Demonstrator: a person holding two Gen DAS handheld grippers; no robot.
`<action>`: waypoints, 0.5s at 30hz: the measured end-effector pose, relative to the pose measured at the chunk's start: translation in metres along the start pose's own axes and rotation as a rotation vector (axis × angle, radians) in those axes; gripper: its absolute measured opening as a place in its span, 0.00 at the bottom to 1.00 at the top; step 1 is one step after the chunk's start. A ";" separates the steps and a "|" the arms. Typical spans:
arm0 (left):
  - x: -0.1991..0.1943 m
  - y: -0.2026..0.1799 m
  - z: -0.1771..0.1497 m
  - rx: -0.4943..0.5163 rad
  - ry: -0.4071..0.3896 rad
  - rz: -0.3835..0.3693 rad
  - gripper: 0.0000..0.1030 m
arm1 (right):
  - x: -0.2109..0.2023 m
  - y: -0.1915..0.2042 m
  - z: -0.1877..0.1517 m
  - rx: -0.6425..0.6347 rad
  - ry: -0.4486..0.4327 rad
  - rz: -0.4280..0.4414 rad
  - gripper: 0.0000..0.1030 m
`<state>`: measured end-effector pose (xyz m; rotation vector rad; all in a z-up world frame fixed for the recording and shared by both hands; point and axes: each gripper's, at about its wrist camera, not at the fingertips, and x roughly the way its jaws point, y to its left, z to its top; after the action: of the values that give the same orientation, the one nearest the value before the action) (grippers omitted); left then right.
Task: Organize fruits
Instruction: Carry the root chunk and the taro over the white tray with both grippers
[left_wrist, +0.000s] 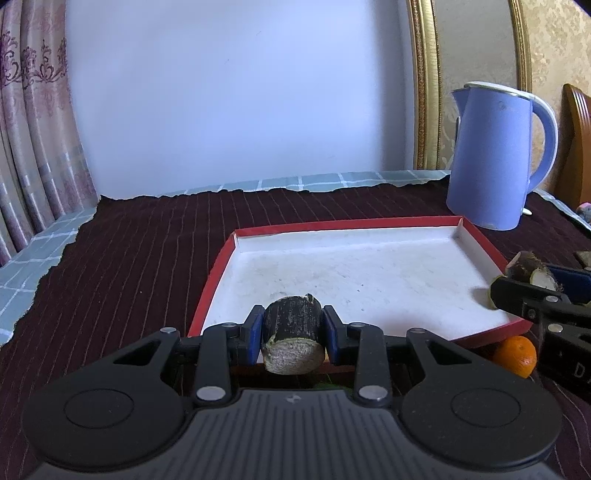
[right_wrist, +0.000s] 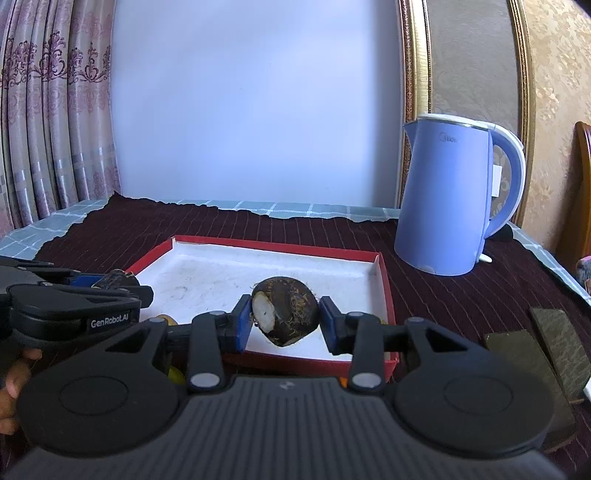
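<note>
Two pairs of tongs are each gripping a piece of produce over the near edge of the red-rimmed tray (left_wrist: 476, 236). The left tongs (left_wrist: 292, 334) are clenching a short dark cane segment (left_wrist: 291, 338), its pale cut end facing the camera, just above the tray's near left corner. The right tongs (right_wrist: 285, 320) are squeezing a dark, hairy round root (right_wrist: 286, 310) with a white cut patch on its left side, hanging over the tray's near right part. In the left view the right tongs are showing at the right edge with that root between their blue pads. An orange (left_wrist: 515, 356) is lying on the bench just outside the tray's near right corner. The tray's white floor is showing bare between the two loads. A dark ribbed cloth (right_wrist: 443, 295) is covering the bench under the tray. A blue kettle (right_wrist: 447, 199) is standing beyond the tray's far right corner. Fingers (right_wrist: 13, 384) are showing at the left edge of the right view.
</note>
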<state>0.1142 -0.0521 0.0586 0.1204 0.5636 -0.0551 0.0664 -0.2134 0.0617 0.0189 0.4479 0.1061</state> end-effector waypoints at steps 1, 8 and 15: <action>0.002 -0.001 0.001 0.003 0.001 0.003 0.32 | 0.002 0.000 0.001 0.001 0.002 0.000 0.35; 0.014 -0.003 0.006 0.004 0.016 0.020 0.31 | 0.013 -0.003 0.009 0.001 0.009 0.000 0.35; 0.027 -0.003 0.011 -0.003 0.032 0.037 0.31 | 0.021 -0.007 0.013 0.009 0.015 -0.007 0.35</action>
<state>0.1431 -0.0567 0.0531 0.1291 0.5931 -0.0163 0.0916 -0.2183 0.0639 0.0253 0.4637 0.0978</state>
